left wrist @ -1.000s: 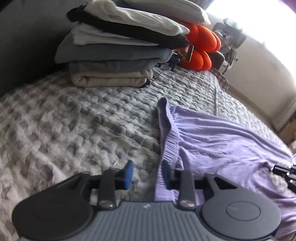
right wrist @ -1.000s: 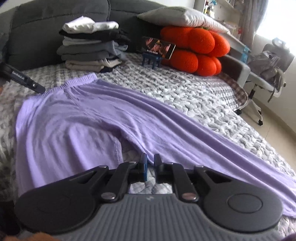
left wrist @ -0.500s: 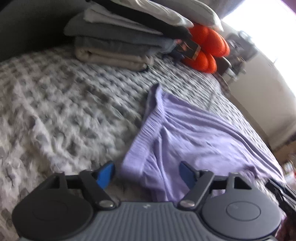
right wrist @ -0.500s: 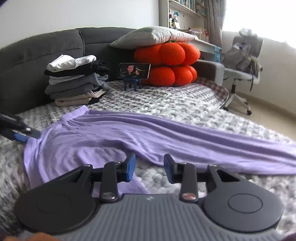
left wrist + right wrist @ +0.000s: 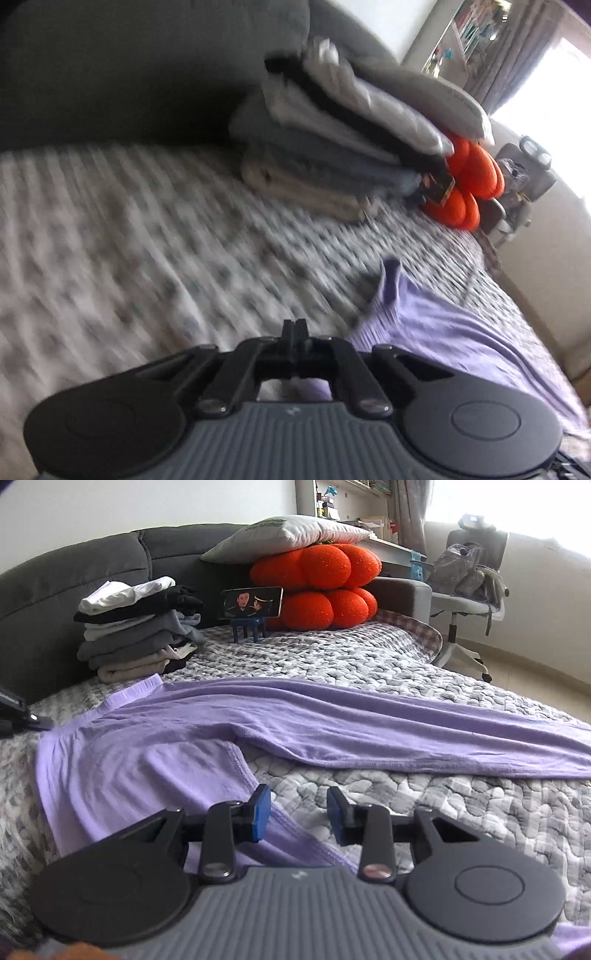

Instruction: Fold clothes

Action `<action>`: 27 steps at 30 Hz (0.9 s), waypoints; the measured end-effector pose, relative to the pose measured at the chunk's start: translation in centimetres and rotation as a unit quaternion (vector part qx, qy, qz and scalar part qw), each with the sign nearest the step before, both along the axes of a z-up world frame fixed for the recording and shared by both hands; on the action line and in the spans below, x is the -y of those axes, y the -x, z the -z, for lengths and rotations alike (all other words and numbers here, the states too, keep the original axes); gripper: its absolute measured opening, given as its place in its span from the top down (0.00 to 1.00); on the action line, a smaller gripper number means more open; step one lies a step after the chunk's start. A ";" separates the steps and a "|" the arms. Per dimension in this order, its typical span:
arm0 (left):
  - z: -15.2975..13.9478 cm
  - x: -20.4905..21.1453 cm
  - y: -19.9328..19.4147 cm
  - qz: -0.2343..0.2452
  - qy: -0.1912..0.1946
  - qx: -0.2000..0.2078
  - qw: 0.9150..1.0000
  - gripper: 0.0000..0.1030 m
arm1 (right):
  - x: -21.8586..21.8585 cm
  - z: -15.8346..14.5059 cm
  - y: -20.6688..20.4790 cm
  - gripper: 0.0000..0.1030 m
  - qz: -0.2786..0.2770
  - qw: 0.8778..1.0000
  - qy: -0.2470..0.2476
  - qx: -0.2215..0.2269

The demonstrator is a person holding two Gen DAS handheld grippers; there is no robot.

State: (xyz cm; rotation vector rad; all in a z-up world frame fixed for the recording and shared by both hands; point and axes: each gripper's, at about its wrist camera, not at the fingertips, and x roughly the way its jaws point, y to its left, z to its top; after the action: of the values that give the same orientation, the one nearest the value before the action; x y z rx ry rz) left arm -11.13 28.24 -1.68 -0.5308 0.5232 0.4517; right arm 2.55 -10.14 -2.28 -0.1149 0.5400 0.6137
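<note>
The left claw (image 5: 294, 328) has just snapped fully shut with nothing visible between its tips; it points at bare quilt (image 5: 129, 240), with the waistband of the trousers (image 5: 436, 332) just to its right, so the closure appears to have missed the cloth. The right claw (image 5: 298, 814) stands partly open and empty over the inner edge of the near leg, placed to take that hem. The lilac trousers lie spread flat on the bed with legs parted, laid out for a first fold. The finished stack (image 5: 136, 627) sits well apart by the headboard, clear of the work.
</note>
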 end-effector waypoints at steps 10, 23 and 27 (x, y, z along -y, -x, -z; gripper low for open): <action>-1.1 0.2 -3.5 0.073 0.005 -0.005 0.997 0.97 | 0.9 -0.3 0.2 0.63 0.021 1.000 -0.008 -0.012; -2.6 2.6 -13.9 0.191 -0.002 -0.027 0.981 0.97 | 3.9 -2.3 -3.0 0.59 0.087 0.996 0.000 -0.002; -2.0 2.0 -16.7 0.211 0.016 -0.039 0.977 0.97 | 3.5 -3.6 -6.8 0.57 0.075 0.996 0.036 0.022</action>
State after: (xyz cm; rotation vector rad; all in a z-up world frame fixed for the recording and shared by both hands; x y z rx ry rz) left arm 5.55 26.27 0.29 -0.4187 0.7015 0.0582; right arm 9.35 -13.68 1.29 -0.1535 0.5227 0.4442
